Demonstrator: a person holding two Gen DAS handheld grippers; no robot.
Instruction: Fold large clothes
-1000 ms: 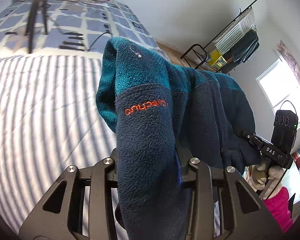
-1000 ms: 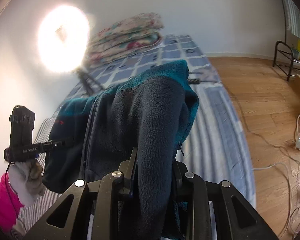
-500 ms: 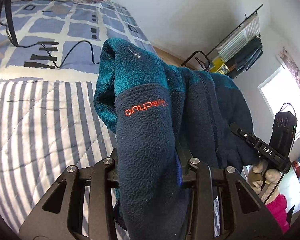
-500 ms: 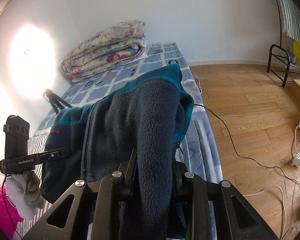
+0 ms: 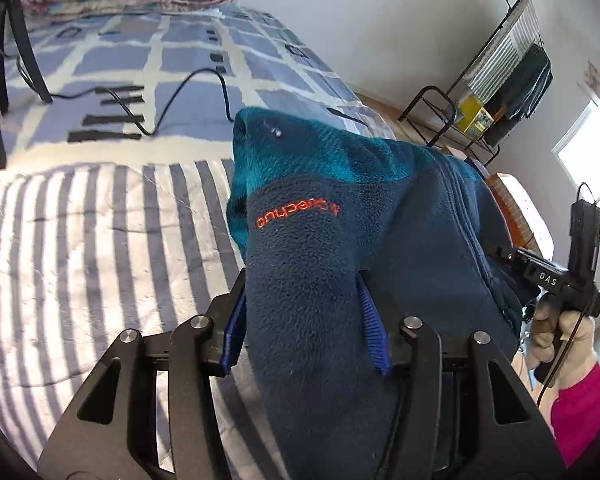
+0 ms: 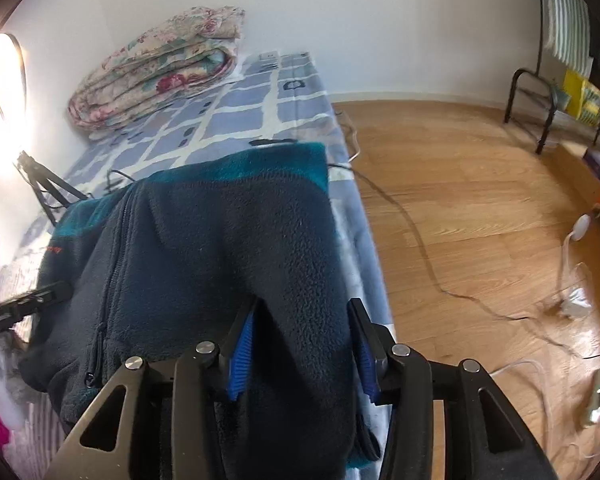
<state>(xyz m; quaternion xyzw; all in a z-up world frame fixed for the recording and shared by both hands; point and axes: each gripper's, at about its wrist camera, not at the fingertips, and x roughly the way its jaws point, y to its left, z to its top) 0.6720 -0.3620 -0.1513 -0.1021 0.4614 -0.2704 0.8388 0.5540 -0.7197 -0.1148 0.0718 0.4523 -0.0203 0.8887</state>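
A navy and teal fleece jacket (image 5: 340, 216) with an orange logo and a front zip hangs between my two grippers above the bed. My left gripper (image 5: 302, 320) has its jaws parted wider than before, with the fleece still lying between the blue pads (image 5: 370, 320). My right gripper (image 6: 300, 344) likewise has its jaws spread apart around a fold of the jacket (image 6: 220, 248). The right gripper also shows in the left wrist view (image 5: 556, 280), held by a gloved hand. The fingertips are hidden under the fabric.
The bed has a striped quilt (image 5: 80, 248) near me and a blue checked sheet (image 5: 180, 52) farther off. A folded floral quilt (image 6: 160, 64) lies at the head. A black cable (image 5: 172, 96) and tripod legs (image 5: 4, 64) sit on the bed. A wooden floor (image 6: 460, 184) with cables lies to the right.
Both grippers have tilted down and moved lower toward the bed. The jaws of both have opened wider, showing the blue pads beside the fleece.
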